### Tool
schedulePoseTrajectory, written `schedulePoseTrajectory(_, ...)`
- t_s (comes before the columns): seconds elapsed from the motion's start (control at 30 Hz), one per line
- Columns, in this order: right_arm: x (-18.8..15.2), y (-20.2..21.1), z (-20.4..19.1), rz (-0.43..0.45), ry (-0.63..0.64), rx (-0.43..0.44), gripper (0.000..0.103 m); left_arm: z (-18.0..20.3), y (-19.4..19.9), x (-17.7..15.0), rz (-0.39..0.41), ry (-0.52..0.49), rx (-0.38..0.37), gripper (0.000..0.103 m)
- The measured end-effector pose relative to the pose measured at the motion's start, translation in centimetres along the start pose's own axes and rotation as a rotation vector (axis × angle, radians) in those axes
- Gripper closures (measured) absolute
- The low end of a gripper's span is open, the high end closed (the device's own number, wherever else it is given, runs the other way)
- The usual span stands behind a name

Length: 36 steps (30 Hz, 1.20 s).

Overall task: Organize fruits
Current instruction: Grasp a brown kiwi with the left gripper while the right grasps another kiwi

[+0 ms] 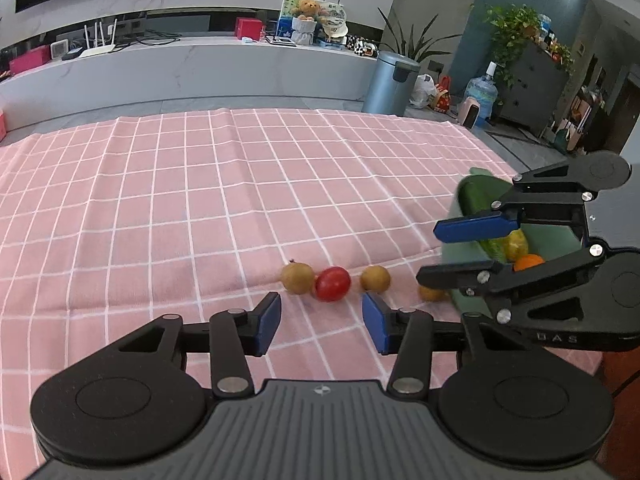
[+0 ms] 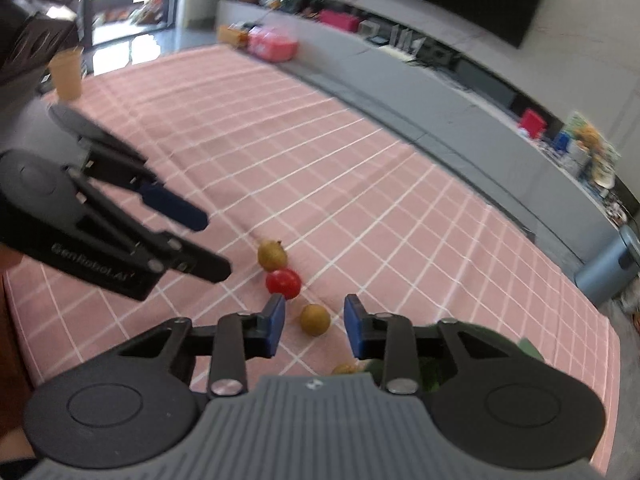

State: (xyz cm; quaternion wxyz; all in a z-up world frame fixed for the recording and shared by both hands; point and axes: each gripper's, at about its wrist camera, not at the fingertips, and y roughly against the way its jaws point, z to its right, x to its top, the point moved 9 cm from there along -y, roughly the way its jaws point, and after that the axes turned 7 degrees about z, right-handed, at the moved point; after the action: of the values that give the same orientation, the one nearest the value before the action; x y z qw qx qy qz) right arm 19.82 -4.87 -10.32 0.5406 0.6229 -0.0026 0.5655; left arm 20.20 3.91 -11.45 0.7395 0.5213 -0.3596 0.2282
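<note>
Left wrist view: the left gripper (image 1: 320,322) hangs low at the centre of the frame over a pink checked tablecloth (image 1: 168,200), jaws apart with nothing between the blue pads. Just above the gap lies a cherry tomato (image 1: 333,283), touching a brown longan (image 1: 297,278) on its left; a second longan (image 1: 375,279) sits just right of the tomato, and a third (image 1: 431,293) rests against a green tray (image 1: 556,236) at right. The tray holds a cucumber (image 1: 476,200), a yellow fruit (image 1: 516,242) and an orange one (image 1: 528,262). The right gripper (image 1: 430,254) reaches in from the right edge, over the tray.

Right wrist view, blurred: the right gripper (image 2: 314,326) stands open in the lower centre, the second longan (image 2: 315,319) lying between its pads, untouched. The tomato (image 2: 283,283) and first longan (image 2: 272,255) lie just above its left pad. The left gripper (image 2: 218,242) enters from the left edge, empty.
</note>
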Motion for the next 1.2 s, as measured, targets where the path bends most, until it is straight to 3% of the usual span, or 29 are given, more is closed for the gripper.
schedulePoseTrajectory(0.27, -0.7, -3.9, 0.3, -0.146, 0.072, 0.048, 0.075, -1.7, -2.6, 0.2, -0.016, 0.07, 0.003, 0.059)
schedulePoseTrajectory(0.47, -1.4, -5.5, 0.7, -0.211, 0.049, 0.065, 0.076, -2.8, -3.4, -0.2, -0.015, 0.125, 0.002, 0.062)
schedulePoseTrajectory(0.83, -1.6, -7.0, 0.7, -0.242, 0.028, 0.076, 0.076, -2.7, -4.1, -0.3, -0.025, 0.172, -0.028, 0.07)
schedulePoseTrajectory(0.97, -1.9, -7.4, 0.6, -0.251, 0.038, 0.071, 0.085, -2.4, -4.3, -0.5, -0.03, 0.168, -0.035, 0.074)
schedulePoseTrajectory(1.2, -1.9, -7.4, 0.4, -0.242, 0.043, 0.051, 0.086, -2.1, -4.0, -0.4, -0.018, 0.166, -0.033, 0.077)
